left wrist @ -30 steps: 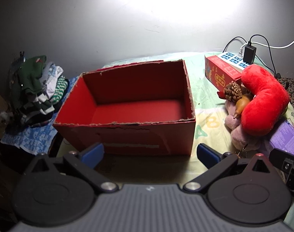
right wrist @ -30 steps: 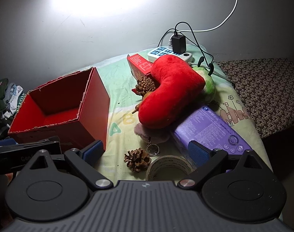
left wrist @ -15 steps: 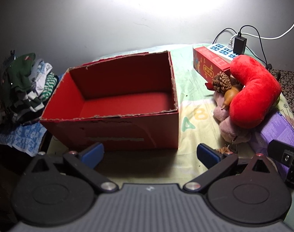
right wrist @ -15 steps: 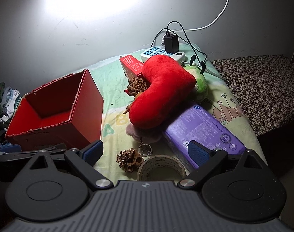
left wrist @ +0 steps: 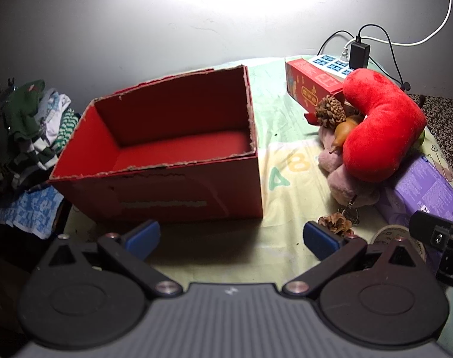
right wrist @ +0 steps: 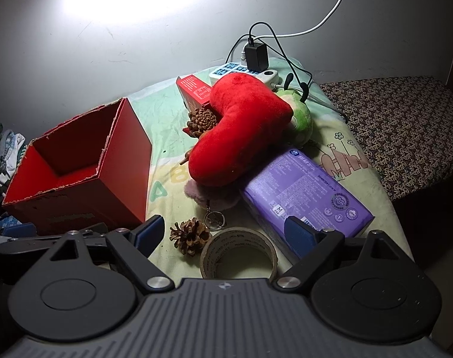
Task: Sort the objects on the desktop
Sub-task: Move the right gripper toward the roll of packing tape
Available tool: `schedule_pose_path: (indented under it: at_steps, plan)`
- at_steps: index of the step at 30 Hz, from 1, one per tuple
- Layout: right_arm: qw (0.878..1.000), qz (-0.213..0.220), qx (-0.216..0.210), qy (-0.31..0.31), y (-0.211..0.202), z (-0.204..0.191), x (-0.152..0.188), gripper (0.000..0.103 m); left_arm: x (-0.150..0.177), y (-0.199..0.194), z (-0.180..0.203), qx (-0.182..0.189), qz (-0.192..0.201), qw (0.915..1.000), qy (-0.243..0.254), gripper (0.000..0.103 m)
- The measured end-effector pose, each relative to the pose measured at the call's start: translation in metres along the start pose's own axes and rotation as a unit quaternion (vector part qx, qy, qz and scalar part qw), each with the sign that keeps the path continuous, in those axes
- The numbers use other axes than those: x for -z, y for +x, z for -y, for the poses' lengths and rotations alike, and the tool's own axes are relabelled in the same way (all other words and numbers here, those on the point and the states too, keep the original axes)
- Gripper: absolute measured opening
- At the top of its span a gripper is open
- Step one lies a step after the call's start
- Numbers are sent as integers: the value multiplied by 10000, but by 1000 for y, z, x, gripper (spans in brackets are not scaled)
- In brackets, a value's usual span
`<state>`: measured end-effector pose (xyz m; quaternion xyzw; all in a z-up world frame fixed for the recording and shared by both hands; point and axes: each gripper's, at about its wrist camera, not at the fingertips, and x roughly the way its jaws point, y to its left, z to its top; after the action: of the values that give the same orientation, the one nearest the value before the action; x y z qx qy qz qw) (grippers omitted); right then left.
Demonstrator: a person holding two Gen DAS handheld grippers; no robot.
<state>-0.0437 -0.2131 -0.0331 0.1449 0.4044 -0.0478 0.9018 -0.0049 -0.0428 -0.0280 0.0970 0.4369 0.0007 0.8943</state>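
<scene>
An empty open red cardboard box [left wrist: 178, 152] stands on the left of the table; it also shows in the right wrist view [right wrist: 77, 173]. To its right lie a red plush cushion [right wrist: 241, 137], a purple pack [right wrist: 304, 191], a red carton [left wrist: 310, 86], a large pine cone [right wrist: 201, 120], a small pine cone [right wrist: 189, 235] and a tape roll [right wrist: 238, 250]. My left gripper [left wrist: 232, 237] is open and empty, in front of the box. My right gripper [right wrist: 226, 232] is open and empty, above the tape roll and small cone.
A power strip [right wrist: 244, 73] with a plugged charger and cables sits at the back. A pile of clothes [left wrist: 29, 128] lies left of the box. A green plush [right wrist: 301, 116], a pink plush [right wrist: 208, 194] with a key ring, and a patterned surface [right wrist: 405, 125] are at the right.
Both grippers have drawn back and shifted right, so the box sits further left in each view. The small pine cone now shows in the left wrist view. Nothing was grasped.
</scene>
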Motion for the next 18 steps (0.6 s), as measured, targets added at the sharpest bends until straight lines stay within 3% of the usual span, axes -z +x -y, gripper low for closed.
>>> schedule_pose_path:
  at_steps: [10,18]
  plan:
    - [9998,-124,-74,98,9,12,1,83,0,10,12,-8,-161,9998,144,103]
    - [9995,-194,-161,199,16,24,2,71,1,17,29,11,-215,9993,315,103]
